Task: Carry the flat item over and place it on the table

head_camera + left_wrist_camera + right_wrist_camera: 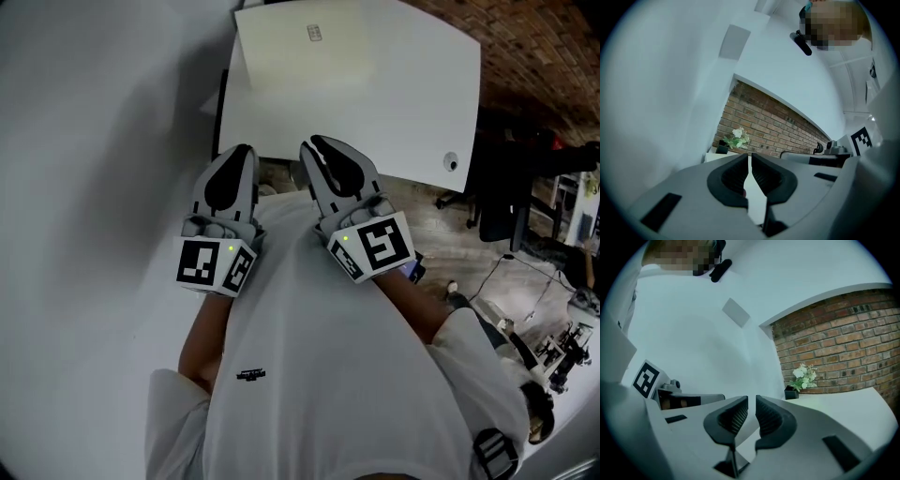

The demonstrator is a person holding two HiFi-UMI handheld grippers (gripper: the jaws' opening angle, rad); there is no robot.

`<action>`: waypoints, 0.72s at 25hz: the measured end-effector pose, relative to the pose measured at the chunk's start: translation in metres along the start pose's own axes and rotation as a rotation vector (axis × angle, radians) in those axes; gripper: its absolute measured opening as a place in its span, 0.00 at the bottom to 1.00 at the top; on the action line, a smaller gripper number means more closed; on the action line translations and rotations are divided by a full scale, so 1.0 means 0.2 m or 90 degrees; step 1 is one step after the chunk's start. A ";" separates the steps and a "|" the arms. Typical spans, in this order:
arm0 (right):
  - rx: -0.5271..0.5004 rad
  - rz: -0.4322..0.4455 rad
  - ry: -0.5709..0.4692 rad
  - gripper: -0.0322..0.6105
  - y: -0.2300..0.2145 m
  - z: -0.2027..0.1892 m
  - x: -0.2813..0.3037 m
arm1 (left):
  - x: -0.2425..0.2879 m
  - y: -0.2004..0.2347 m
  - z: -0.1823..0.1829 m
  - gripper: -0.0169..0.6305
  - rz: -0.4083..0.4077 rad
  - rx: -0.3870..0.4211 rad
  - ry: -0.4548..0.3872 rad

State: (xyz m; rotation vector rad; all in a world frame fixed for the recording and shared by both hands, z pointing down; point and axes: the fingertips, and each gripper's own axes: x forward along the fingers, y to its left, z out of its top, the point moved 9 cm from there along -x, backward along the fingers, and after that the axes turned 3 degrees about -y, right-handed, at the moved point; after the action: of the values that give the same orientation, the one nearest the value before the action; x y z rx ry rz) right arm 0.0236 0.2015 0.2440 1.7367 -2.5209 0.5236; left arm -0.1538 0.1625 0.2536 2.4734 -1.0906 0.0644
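Your white shirt [328, 394] fills the near view, and both grippers sit side by side at chest height, marker cubes toward you, forearms bent, jaws aimed forward. The left gripper [246, 150] is fully closed and holds nothing. The right gripper [314, 143] is the same, pads together and empty. No separate flat item shows in either gripper. The white worktop [375, 103] lies straight ahead, its long near edge running crosswise just past both tips, left tip by its corner. A small grey patch [315, 33] rests toward its far side, closer to your right gripper's line. I cannot tell whether that patch is the item.
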 end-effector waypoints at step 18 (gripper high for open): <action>0.001 -0.026 -0.018 0.16 0.01 -0.02 -0.06 | 0.00 -0.03 -0.01 0.09 -0.026 -0.001 -0.001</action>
State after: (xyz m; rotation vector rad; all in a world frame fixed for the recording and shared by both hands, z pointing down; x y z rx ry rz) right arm 0.0260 0.2146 0.2437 1.8049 -2.4988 0.5031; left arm -0.1490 0.1665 0.2540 2.4935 -1.0398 0.0485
